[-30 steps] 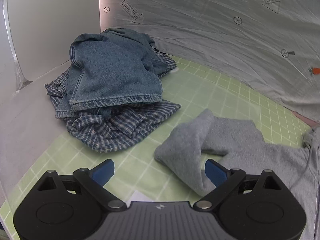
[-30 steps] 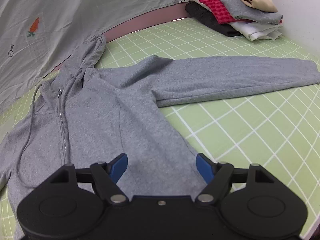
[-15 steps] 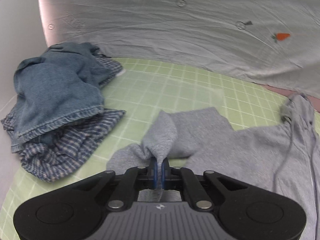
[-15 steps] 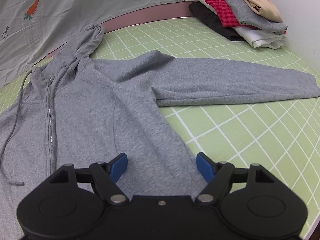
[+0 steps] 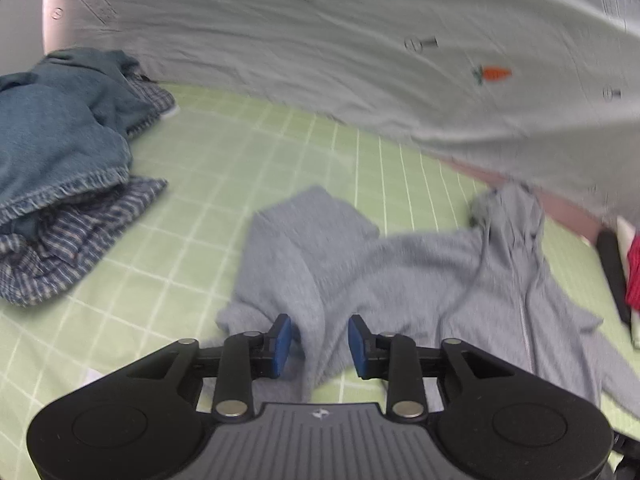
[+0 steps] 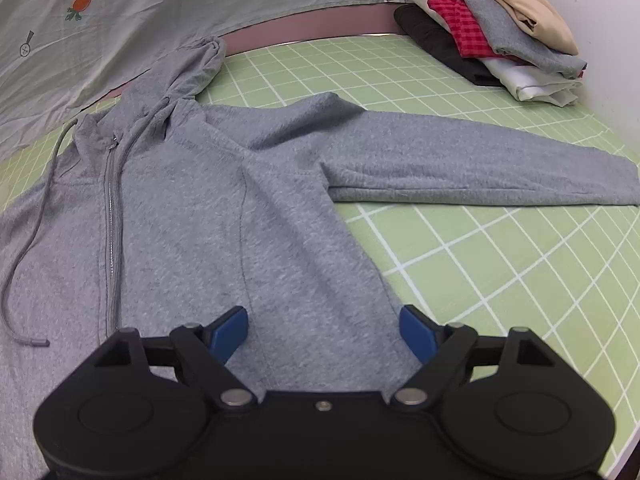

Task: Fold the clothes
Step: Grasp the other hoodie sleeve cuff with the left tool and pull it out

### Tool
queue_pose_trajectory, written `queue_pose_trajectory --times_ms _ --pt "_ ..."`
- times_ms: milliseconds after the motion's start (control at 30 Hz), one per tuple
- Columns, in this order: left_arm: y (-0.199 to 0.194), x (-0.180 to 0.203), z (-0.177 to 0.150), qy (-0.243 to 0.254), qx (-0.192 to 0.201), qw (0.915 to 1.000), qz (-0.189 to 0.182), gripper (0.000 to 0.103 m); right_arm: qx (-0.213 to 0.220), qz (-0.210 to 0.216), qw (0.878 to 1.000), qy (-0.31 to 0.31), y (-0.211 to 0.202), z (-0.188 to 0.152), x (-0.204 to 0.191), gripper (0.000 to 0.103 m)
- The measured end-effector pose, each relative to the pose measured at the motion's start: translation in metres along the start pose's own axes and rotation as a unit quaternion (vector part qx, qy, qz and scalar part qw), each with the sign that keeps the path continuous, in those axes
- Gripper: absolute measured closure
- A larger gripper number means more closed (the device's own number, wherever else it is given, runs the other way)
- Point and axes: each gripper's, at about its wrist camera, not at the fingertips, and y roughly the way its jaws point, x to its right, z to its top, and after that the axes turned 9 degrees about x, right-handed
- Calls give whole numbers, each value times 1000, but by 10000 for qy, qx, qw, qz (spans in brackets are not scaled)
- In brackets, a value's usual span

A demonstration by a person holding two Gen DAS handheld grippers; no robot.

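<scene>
A grey zip hoodie lies face up on the green grid mat, its right sleeve stretched out flat. In the left wrist view its other sleeve is bunched and folded over. My left gripper is open, with a fold of that sleeve lying between its blue pads. My right gripper is open and empty, low over the hoodie's lower body.
Crumpled jeans and a blue plaid shirt are heaped at the left. A stack of folded clothes sits at the back right. A grey printed sheet hangs along the back edge.
My left gripper closed on the sleeve, moved right with it, and has now opened, releasing the cloth. My right gripper stayed open and shifted slightly over the hoodie.
</scene>
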Motion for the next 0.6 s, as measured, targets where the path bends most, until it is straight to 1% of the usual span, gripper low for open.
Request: queue_pose_trajectory --times_ms 100,133,167,200,233,300,367,433,500,567,600 --pt "-6 -14 13 -263 431 9983 294 62 -20 -8 10000 -32 1 -1 -2 14" --pt "-1 -18 14 -306 451 9975 457 62 -30 -2 10000 -45 1 -1 -3 13" --pt "5 -23 14 -335 435 9965 638 62 -41 8 10000 -60 2 -1 -3 12" --pt "16 -27 15 -296 284 9961 778 62 -53 19 10000 -83 2 -1 -4 9" --pt "25 -30 14 -282 142 9963 799 62 -65 31 9999 -109 3 -1 -5 8" --pt "41 -36 13 -279 -112 9965 776 62 -86 33 9999 -139 4 -2 -7 4" --pt "52 -36 9 -285 -281 9974 592 62 -105 30 9998 -163 5 -2 -8 2" --pt "61 -31 4 -144 -436 9980 436 60 -124 27 9997 -188 5 -3 -9 1" --pt "65 -27 0 0 -514 9979 398 57 -122 12 9998 -169 5 -3 -10 0" --pt "69 -24 -4 143 -581 9975 374 57 -117 -7 9998 -140 5 -4 -10 0" --pt "72 -22 -6 214 -614 9972 363 59 -115 -15 9999 -126 5 -4 -10 0"
